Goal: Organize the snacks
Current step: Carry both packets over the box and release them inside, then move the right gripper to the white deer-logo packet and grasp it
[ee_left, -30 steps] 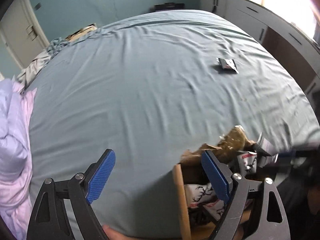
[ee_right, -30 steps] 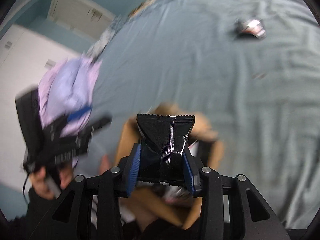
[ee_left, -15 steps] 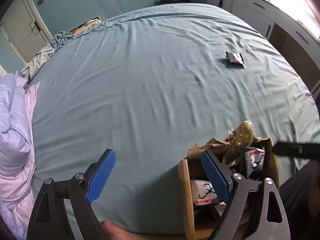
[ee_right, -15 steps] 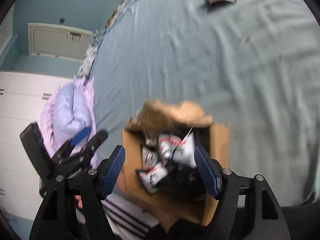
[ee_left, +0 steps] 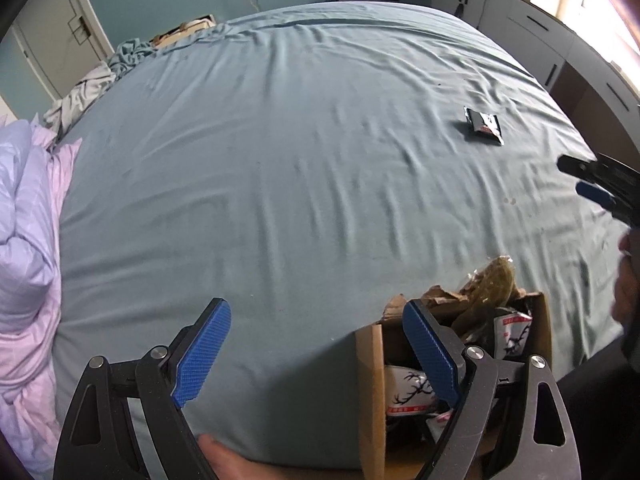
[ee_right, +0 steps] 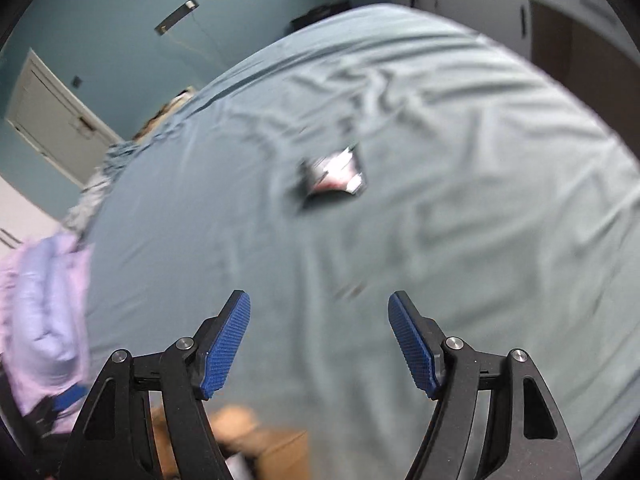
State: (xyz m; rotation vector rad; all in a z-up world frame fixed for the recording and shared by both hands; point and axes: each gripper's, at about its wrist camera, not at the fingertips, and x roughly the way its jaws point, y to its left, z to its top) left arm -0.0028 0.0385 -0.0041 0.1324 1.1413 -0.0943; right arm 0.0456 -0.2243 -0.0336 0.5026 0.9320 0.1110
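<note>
One black snack packet (ee_left: 483, 125) lying flat on the teal bedsheet (ee_left: 300, 160), well apart from the cardboard box (ee_left: 370, 392) of packets at the bed's near edge. Right gripper (ee_right: 320, 344) over the sheet, jaws wide apart, empty. Left gripper (ee_left: 316, 356) beside the box, jaws spread, empty. Lilac duvet (ee_left: 24, 260) bunched at left.

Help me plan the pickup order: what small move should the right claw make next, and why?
Probably carry the right claw forward toward the lone snack packet on the bed sheet. The claw is open and empty, the packet lies ahead of it and apart from the cardboard box, which already holds several packets. The right wrist view is blurred, so the alignment is uncertain.
</note>
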